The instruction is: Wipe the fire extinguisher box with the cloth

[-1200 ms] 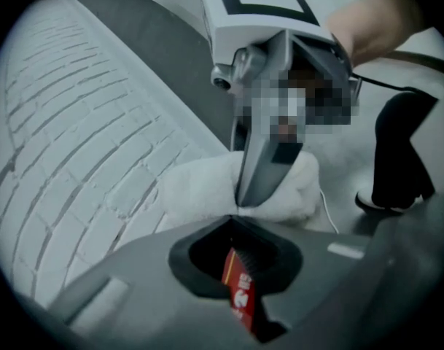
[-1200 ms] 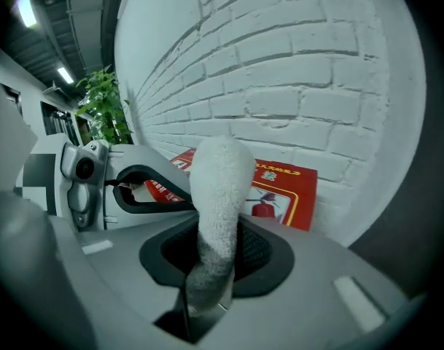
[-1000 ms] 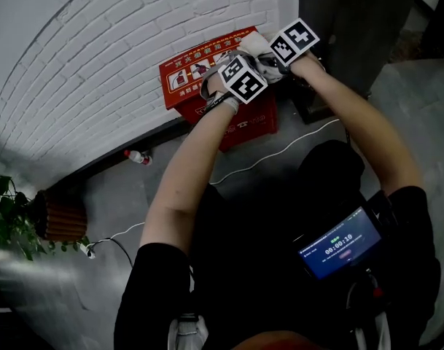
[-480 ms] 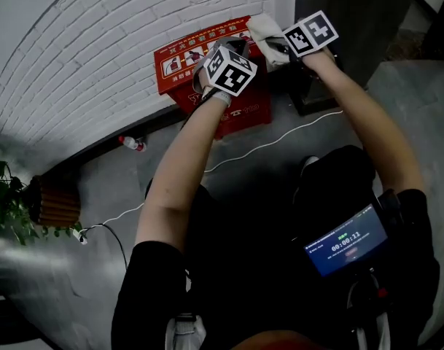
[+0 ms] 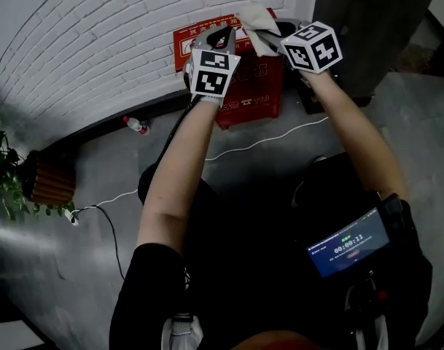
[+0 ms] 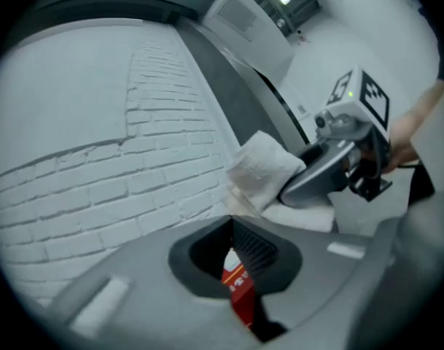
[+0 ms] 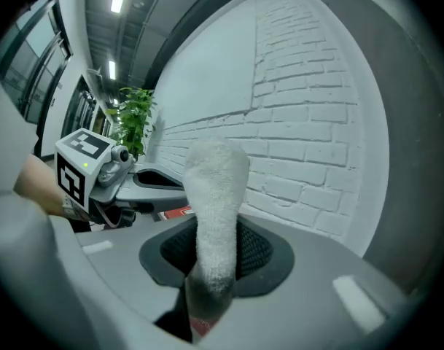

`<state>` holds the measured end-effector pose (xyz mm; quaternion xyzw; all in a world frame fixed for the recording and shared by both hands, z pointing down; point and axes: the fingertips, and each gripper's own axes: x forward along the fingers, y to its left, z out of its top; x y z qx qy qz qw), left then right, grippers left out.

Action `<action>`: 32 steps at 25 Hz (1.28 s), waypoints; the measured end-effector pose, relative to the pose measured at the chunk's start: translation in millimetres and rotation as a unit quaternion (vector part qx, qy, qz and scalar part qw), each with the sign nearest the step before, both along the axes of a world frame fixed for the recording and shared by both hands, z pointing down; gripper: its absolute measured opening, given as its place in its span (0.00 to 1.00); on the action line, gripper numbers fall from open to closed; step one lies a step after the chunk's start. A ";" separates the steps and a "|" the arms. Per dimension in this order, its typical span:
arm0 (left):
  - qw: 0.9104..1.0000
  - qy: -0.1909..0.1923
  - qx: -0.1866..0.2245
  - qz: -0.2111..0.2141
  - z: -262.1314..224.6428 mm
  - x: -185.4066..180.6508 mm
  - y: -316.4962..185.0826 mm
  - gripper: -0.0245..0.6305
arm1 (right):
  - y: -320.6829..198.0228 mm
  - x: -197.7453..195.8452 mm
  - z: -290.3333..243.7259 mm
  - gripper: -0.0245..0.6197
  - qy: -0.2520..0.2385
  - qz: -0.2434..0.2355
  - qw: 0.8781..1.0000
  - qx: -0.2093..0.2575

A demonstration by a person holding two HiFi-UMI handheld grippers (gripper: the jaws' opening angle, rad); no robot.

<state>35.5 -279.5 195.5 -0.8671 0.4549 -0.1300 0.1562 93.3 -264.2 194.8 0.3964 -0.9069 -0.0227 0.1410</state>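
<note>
The right gripper (image 7: 214, 228) has its fingers clamped on the cloth (image 7: 218, 173), which stands up from between them in a thick white fold; gripped near one end like that, the loose part is free to serve as a wiping pad. The left gripper (image 6: 232, 224) has its fingers closed together on nothing; through the narrow slit under their tips a strip of the red fire extinguisher box (image 5: 251, 86) shows, so this gripper hangs just above the box, probably kept close to steady it or simply out of the cloth's way.

The box stands on the floor (image 5: 105, 166), its back against the white brick wall (image 5: 98, 49). In the head view the cloth sits over the box's top rear edge, toward the right corner, just beside the left gripper's fingers; whether it touches the red surface I cannot tell. The right gripper reaches in from the right, so the cloth leads and the fingers trail behind it; that seems the right arrangement for dragging the fabric across the top.
</note>
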 end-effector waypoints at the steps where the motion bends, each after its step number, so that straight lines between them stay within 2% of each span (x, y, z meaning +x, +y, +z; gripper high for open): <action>1: 1.000 0.028 -0.004 -0.010 0.7 -12.1 5.3 0.04 | 3.8 -7.0 3.0 0.19 0.004 0.000 1.000 0.015; 3: 0.997 0.073 -0.020 -0.026 7.8 -33.2 16.2 0.04 | 11.5 -24.8 13.5 0.19 0.019 -0.006 0.999 0.041; 4: 0.996 0.084 -0.026 -0.034 14.5 -43.3 20.1 0.04 | 15.4 -35.7 21.0 0.19 0.030 -0.013 0.998 0.050; 9: 0.992 0.093 -0.023 -0.077 58.5 -100.6 28.5 0.04 | 33.8 -95.4 57.1 0.19 0.110 -0.036 0.988 0.102; 14: 0.987 0.095 -0.031 -0.124 107.7 -153.8 32.0 0.04 | 31.5 -136.7 95.6 0.20 0.248 -0.029 0.948 0.197; 16: 0.987 0.086 -0.034 -0.132 123.8 -166.3 32.8 0.04 | 24.4 -146.4 115.1 0.20 0.276 -0.025 0.939 0.204; 20: 0.985 0.092 -0.041 -0.143 137.1 -186.1 28.9 0.04 | 9.0 -160.6 140.9 0.20 0.298 -0.021 0.934 0.194; 22: 0.985 0.087 -0.046 -0.143 146.3 -186.8 26.3 0.04 | 1.5 -165.4 150.1 0.20 0.317 -0.016 0.926 0.202; 24: 0.986 0.080 -0.052 -0.137 156.1 -183.0 24.5 0.04 | -5.6 -169.7 156.7 0.20 0.343 -0.008 0.913 0.219; 29: 0.984 0.090 -0.067 -0.137 173.4 -183.3 17.0 0.04 | -17.5 -173.7 162.8 0.19 0.419 0.017 0.860 0.290; 32: 0.984 0.091 -0.070 -0.137 181.5 -182.6 12.5 0.04 | -25.8 -174.0 176.2 0.19 0.455 0.019 0.835 0.307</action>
